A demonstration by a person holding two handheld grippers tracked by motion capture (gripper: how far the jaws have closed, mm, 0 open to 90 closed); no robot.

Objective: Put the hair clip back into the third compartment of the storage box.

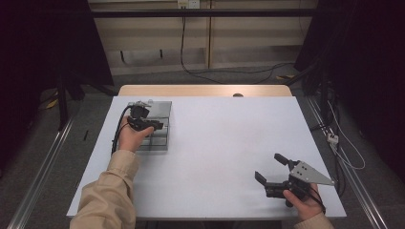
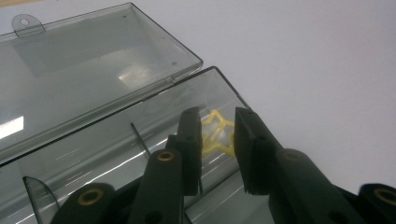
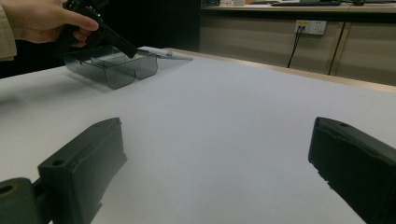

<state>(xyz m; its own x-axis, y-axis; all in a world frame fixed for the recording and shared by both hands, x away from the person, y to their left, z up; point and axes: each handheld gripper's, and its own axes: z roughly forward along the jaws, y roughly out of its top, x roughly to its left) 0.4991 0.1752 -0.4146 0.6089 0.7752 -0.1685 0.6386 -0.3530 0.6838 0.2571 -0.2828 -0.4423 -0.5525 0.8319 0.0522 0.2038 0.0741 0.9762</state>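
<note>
A clear grey plastic box [image 1: 160, 140] stands at the table's far left with its lid [image 2: 84, 51] folded back flat. Inside the box [image 2: 93, 154], near its end wall, is a small yellow star [image 2: 215, 135]. My left gripper [image 2: 218, 119] reaches down into the box, and its two pads sit against the star's sides, so it is shut on the star. From above, the left gripper [image 1: 160, 125] hangs over the box. My right gripper [image 1: 268, 166] rests low at the front right, jaws wide open with nothing between them [image 3: 217, 128].
The white table [image 1: 215, 143] has a wooden strip along its far edge. Across the table, the right gripper view takes in the box [image 3: 112, 70] and the left hand [image 3: 42, 18]. Cables and dark stands flank the table on the floor.
</note>
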